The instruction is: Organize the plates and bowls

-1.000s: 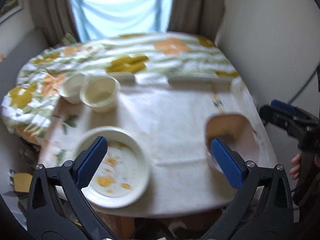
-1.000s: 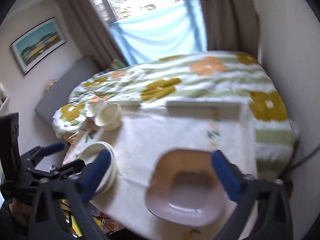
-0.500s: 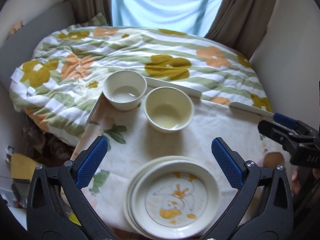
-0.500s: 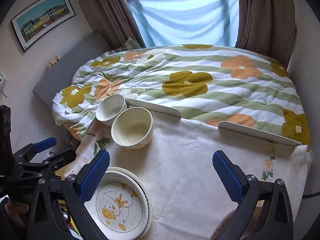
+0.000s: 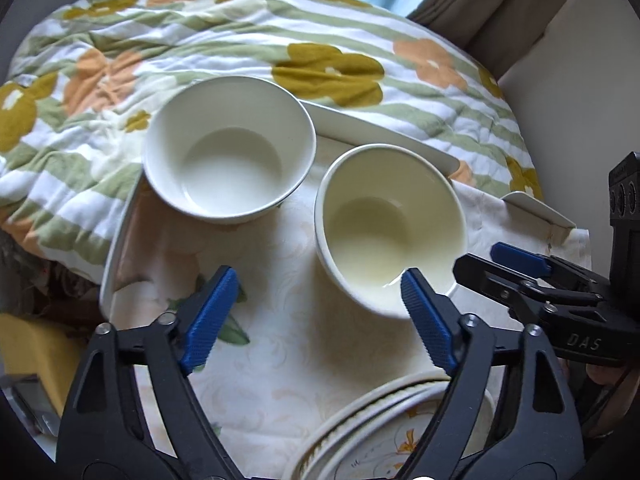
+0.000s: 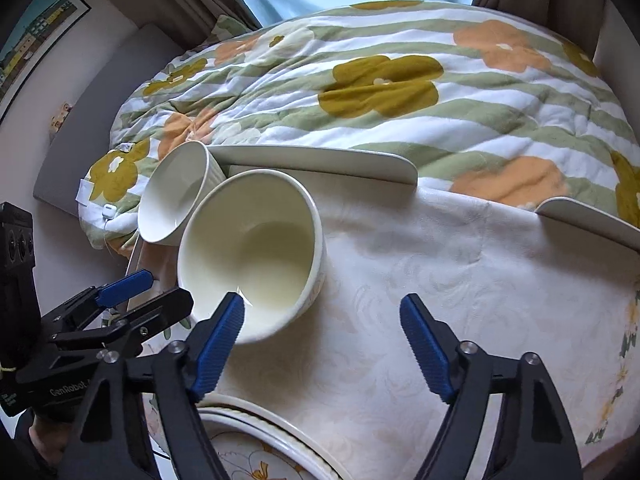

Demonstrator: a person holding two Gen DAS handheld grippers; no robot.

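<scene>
Your wide-open left gripper [image 5: 320, 316] and equally open right gripper [image 6: 322, 344] both flank the near rim of the round cream ceramic bowl [image 5: 390, 224], the white bowl [image 5: 228, 148] lying farther left.

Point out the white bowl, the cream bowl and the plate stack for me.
white bowl [image 5: 230, 160]: left wrist view, inside floor of the bowl.
cream bowl [image 5: 384, 232]: left wrist view, inside floor.
plate stack [image 6: 256, 456]: right wrist view, printed face of the top plate.
</scene>
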